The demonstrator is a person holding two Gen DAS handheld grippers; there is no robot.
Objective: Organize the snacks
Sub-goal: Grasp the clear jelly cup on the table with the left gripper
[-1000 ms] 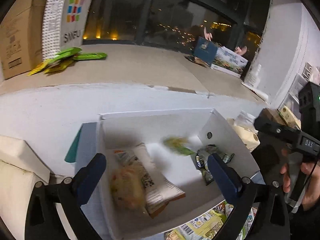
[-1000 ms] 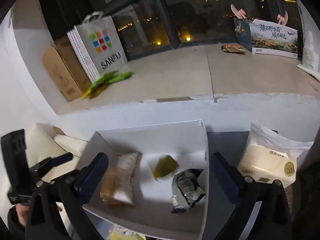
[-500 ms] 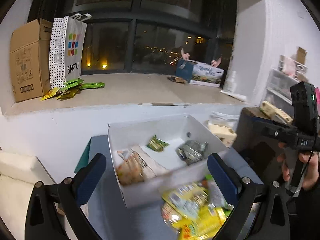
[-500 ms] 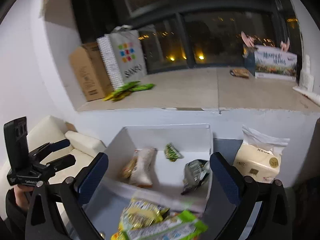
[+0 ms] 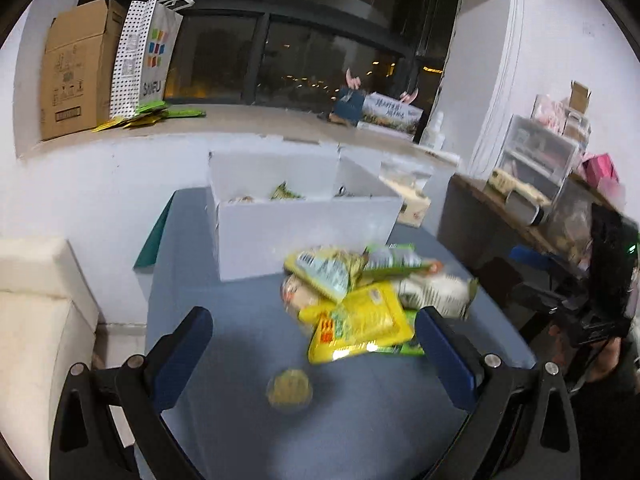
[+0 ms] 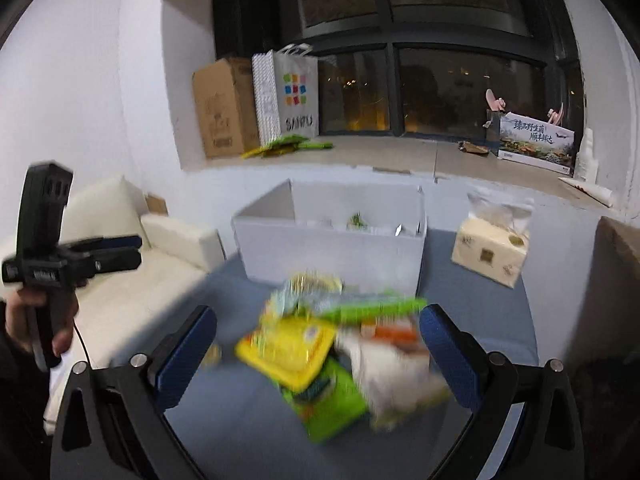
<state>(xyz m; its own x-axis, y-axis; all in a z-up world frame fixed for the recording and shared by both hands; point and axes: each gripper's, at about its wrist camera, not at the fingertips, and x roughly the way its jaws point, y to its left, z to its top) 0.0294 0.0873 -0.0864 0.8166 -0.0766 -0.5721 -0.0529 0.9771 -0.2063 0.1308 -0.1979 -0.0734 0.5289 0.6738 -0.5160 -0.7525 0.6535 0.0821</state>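
Observation:
A white open box (image 5: 304, 232) (image 6: 332, 248) stands on the blue table (image 5: 240, 420) and holds a few snack packets. In front of it lies a blurred pile of snack bags (image 5: 360, 300) (image 6: 340, 348), yellow, green and white. A small round yellow snack (image 5: 290, 388) lies apart, nearer me. My left gripper (image 5: 314, 356) is open above the table, with the pile just ahead between its fingers. My right gripper (image 6: 316, 356) is open too, hovering over the pile. Neither holds anything.
A tissue pack (image 6: 492, 248) sits right of the box. A cream sofa (image 6: 132, 280) is at the left. The window ledge carries a cardboard box (image 5: 76, 84), a paper bag (image 5: 148, 52) and green packets (image 5: 160, 114). Shelves with clutter (image 5: 540, 168) stand at the right.
Both grippers have pulled back and up from over the box. The box now looks farther away, and the snack pile on the table has come into view between the fingers.

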